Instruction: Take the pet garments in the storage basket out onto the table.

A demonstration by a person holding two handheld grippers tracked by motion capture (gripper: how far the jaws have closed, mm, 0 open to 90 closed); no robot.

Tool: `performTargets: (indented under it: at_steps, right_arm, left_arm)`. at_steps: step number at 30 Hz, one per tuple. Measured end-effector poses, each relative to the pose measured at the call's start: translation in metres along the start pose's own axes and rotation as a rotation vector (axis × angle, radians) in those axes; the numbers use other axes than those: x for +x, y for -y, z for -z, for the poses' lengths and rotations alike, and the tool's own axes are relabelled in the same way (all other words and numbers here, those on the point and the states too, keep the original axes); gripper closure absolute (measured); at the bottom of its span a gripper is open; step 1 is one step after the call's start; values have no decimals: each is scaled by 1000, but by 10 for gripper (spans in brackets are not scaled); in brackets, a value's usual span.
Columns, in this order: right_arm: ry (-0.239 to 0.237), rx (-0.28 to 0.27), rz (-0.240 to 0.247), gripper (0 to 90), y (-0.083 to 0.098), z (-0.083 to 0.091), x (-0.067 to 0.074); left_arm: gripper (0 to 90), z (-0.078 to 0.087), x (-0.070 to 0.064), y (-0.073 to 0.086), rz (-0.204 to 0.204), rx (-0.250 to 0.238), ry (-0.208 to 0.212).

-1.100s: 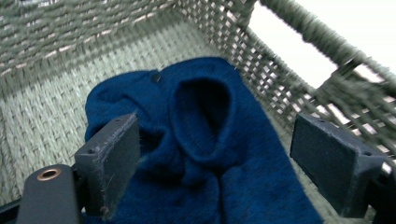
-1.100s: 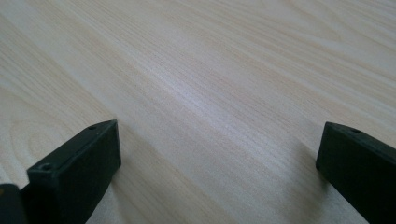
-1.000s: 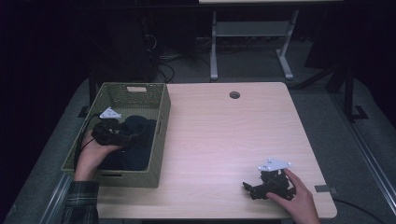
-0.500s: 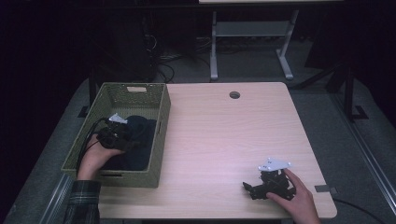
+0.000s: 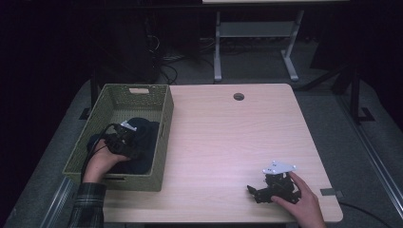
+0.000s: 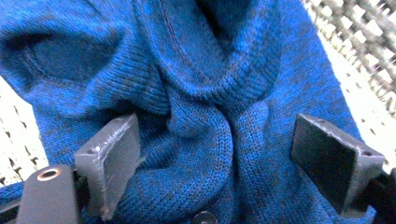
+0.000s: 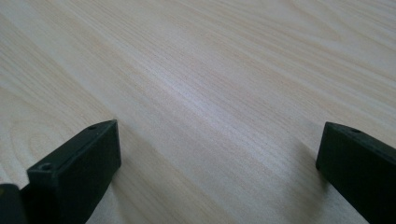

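**Left gripper down on the blue knit in the basket**

The left gripper (image 6: 217, 163) has its jaws spread wide, one on each side of a rolled fold of the blue knitted garment (image 6: 196, 93). The jaw faces press into the wool, but the fold between them is not pinched. In the high view the same gripper (image 5: 124, 142) sits low inside the green woven basket (image 5: 142, 90), held by the left hand (image 5: 102, 164), with its cable looping back toward the near wall.

The garment (image 5: 145, 135) is bunched in the near half of the basket, against the wall that faces the middle of the table. The far half of the basket shows bare weave. The basket stands along the left edge of the table (image 5: 228, 137), its near wall close to the front edge.

The right gripper (image 5: 259, 192) rests on the table near the front right corner, under the right hand (image 5: 297, 199), with the grey plate on top. In its own view the gripper (image 7: 217, 172) has its jaws wide apart with bare wood between them.
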State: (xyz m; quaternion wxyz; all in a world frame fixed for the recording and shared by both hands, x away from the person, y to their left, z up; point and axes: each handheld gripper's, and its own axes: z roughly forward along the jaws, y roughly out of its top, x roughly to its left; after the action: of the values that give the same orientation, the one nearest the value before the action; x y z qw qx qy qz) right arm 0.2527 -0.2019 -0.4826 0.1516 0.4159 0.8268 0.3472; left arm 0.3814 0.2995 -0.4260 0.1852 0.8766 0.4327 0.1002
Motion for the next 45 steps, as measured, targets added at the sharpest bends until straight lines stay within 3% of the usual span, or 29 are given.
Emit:
performTargets:
  at_steps: [5,10,17,22,33,45]
  right_arm:
    - [-1,0,1,0,0,0,0]
    - [-1,0,1,0,0,0,0]
    - [-1,0,1,0,0,0,0]
    - [-1,0,1,0,0,0,0]
    - [0,1,-2,0,0,0,0]
    - [0,1,-2,0,0,0,0]
  left_arm:
    - [211,-2,2,0,11,30,30]
    - [347,-5,1,0,21,64,50]
    - [635,0,5,0,99,83,78]
    - [698,3,7,-1,127,82,85]
    - [727,20,13,-1,153,-17,107]
    - [732,41,21,1,215,-204,116]
